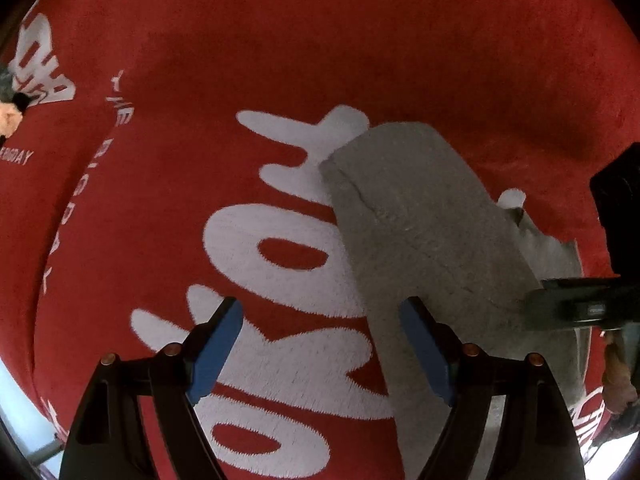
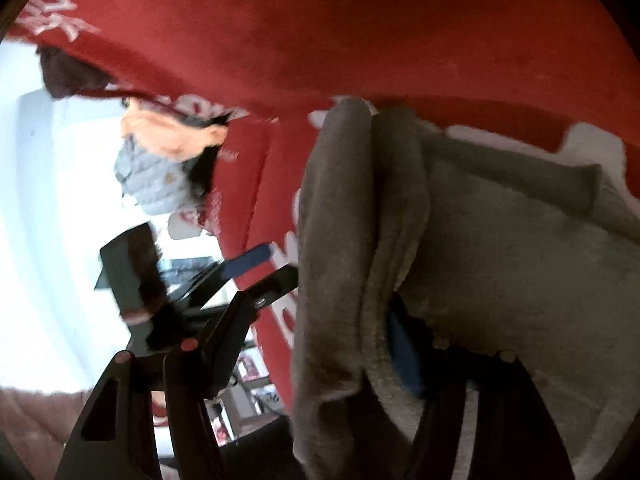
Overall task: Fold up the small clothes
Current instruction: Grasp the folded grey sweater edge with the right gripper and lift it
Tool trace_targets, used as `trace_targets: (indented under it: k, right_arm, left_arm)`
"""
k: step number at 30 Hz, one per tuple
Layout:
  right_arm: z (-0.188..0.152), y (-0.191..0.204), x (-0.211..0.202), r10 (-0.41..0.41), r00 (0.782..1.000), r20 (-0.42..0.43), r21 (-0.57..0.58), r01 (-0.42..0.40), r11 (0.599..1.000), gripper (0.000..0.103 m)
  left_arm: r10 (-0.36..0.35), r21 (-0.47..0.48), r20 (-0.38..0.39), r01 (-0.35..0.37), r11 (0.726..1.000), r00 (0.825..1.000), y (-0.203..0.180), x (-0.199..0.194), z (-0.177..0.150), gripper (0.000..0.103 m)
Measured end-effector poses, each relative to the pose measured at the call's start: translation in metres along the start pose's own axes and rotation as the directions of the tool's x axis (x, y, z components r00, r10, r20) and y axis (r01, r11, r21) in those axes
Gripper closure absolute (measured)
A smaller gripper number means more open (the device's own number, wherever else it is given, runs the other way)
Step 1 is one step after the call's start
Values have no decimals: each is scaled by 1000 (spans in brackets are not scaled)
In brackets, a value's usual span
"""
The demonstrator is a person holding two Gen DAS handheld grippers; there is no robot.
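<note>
left gripper (image 1: 320,344) hung wide open and empty over the red cloth (image 1: 280,60). right gripper (image 2: 340,312) straddled the grey garment's (image 2: 500,264) bunched edge, can't tell if it pinched.

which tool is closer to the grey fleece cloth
Right. The right tool has folds of the grey fleece cloth draped between its fingers, one blue pad under the fabric. The left tool hangs open beside the cloth's edge, mostly over the red printed blanket.
</note>
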State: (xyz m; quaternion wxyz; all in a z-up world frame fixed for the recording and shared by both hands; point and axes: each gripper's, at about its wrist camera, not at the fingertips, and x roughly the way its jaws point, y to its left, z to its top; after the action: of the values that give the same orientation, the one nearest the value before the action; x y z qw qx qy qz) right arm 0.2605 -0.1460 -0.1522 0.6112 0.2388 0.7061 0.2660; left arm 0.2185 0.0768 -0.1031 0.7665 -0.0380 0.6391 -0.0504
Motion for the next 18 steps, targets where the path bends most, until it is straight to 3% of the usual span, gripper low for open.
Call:
trace_targets:
  k: [1,3,5,9,11,15,18]
  right_arm:
    - [0,-3,3,-38,999,-11,10,38,999,35]
    - [-2,-8,10,-90,996,-30,42,91,995,59]
    - [-6,-6,10,-39,999,-8,67,40,997,80]
    - [-19,18,1,103,993,54,48,-106,993,82]
    - [-26,33,-6,103,991,80,27,-105,994,82]
    - [-51,38,-37,153,975,161,45,-162,986,82]
    - [-77,40,-72,165,957,240,49,-182,982,82]
  left_arm:
    - [-4,4,-4,4,1000,1000,-2,2,0,21]
    - [-4,16,-7,5,1000,1000,-5,5,1,21]
    - [-5,43,0,5,999,1000,-11,3,2,21]
    - [8,127,45,-13,992,999,-29,-17,0,21]
    - [24,180,85,-39,983,996,-40,-33,-1,21]
    - [-35,241,104,9,971,994,-65,-61,1,21]
    - [-55,335,148,2,942,987,-102,-82,-3,21]
